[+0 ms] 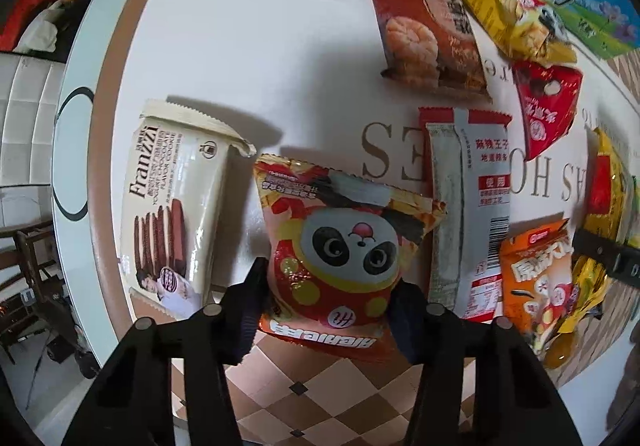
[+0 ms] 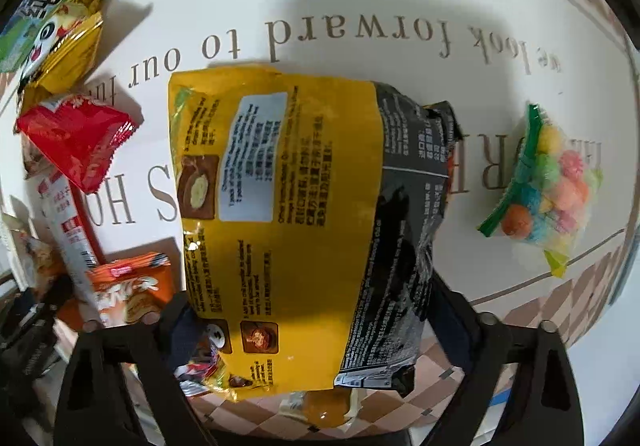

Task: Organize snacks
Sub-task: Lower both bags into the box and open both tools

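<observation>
Yellow-black bag (image 2: pixel 304 213) in right tongs (image 2: pixel 312 330) (hiding snacks beneath), label blurred

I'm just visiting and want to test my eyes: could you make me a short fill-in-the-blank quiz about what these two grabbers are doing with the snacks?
1. The left gripper is shut on a packet showing a cartoon ____.
2. The right gripper holds a big bag coloured black and ____.
3. The Franzzi cookie pack lies on the ____.

Missing words: panda; yellow; table

Bare table (image 1: pixel 248 45) beyond Franzzi pack (image 1: pixel 172 205); snack packets (image 1: pixel 468 205) crowd the right.
</observation>
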Demonstrator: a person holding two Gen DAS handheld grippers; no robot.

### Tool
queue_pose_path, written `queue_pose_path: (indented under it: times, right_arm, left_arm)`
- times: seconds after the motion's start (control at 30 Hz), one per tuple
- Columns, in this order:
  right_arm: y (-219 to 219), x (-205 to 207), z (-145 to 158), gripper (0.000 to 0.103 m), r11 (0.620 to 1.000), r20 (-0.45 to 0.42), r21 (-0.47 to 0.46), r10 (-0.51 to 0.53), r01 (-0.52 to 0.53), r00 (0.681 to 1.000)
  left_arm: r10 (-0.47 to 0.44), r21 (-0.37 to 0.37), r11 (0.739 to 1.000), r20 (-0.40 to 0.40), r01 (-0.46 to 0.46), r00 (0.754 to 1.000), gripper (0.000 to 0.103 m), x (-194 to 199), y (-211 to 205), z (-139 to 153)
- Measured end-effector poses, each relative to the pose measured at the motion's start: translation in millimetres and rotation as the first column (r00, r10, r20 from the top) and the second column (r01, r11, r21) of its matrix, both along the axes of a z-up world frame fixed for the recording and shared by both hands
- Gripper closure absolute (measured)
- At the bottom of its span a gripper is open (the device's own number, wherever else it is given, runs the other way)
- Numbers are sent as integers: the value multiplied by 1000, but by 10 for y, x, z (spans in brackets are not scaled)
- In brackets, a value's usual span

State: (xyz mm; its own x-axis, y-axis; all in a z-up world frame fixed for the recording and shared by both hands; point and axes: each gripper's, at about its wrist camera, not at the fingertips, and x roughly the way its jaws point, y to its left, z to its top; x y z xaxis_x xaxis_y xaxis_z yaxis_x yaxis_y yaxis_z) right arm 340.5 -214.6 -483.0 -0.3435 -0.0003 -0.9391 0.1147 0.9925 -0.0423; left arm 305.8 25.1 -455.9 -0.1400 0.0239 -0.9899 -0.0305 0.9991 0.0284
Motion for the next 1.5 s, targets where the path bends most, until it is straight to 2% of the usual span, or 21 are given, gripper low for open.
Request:
queue_pose_path:
  times: [0.1,0.17,0.27,0.4,0.5,0.6,0.67,0.73,0.83,0.9,1.0,1.03,1.07,1.13,1.2,1.23,1.3,1.33,1.37,1.5]
  right_arm:
    - [-91,-123,221,16,999,21,25,-26,25,999]
    - [-54,-281,220,16,998,28,40,-45,43,999]
    - [-130,-343,422,16,996,51,70,-60,56,997]
    - [-318,-334,997,16,990,109,137,-58,43,992]
    - [-413,-269,1571,16,980,176,200,-58,23,983]
    - [-460,22,2185,16,970,267,242,-58,-8,962]
    - [-504,262,2512,16,967,320,253,-64,-21,945]
    - [-562,655,2828,16,973,374,229,-56,-34,926]
    - [-542,1111,3002,16,983,409,183,-50,-28,911]
    - [-504,1418,2961,16,987,402,159,-51,-15,914]
    - [-399,1861,2645,16,993,364,120,-43,-1,930]
    - [-298,1980,2529,16,994,404,107,-70,29,912]
    - [21,2072,2288,16,994,389,100,-74,38,918]
    - [112,2201,2184,16,996,361,82,-70,43,930]
    - [260,2323,1781,16,998,337,56,-53,36,940]
    - [266,2341,1708,16,998,322,43,-46,35,946]
    - [319,2397,1357,16,999,298,33,-33,25,954]
    - [329,2396,1303,16,999,286,31,-27,19,958]
    - [362,2458,1125,16,999,276,32,-22,13,961]
    - [435,2458,904,16,999,212,51,-7,-3,977]
  left_arm:
    - [30,-19,999,16,-30,999,56,-49,35,164]
    - [39,-30,999,34,-38,999,57,-126,13,331]
    - [47,-71,997,62,-43,997,58,-165,-11,568]
    - [52,-161,986,125,-32,991,58,-123,-61,1110]
    - [40,-221,975,215,9,976,58,67,-142,1664]
    - [17,-262,963,287,62,958,58,462,-237,2150]
    - [-3,-257,962,317,89,948,58,737,-307,2305]
    - [-12,-238,966,341,98,940,58,1029,-334,2387]
    - [-11,-240,966,315,91,949,58,1558,-371,2310]
    - [-18,-226,970,287,86,958,58,1838,-341,2188]
    - [-8,-206,977,217,54,976,58,2260,-261,1887]
    - [-2,-199,979,196,42,981,58,2357,-305,1869]
    - [2,-193,981,176,32,984,58,2423,-286,1781]
    - [-1,-177,984,123,23,992,58,2564,-256,1529]
    - [-4,-166,986,85,18,996,58,2661,-237,1334]
    - [-10,-158,987,63,20,998,58,2696,-239,1229]
    - [-18,-147,989,41,24,999,58,2733,-247,1110]
    - [-25,-143,989,32,30,999,58,2738,-261,1065]
    - [-32,-144,989,22,35,999,57,2745,-279,1020]
    - [-47,-155,987,-34,41,998,56,2735,-348,865]
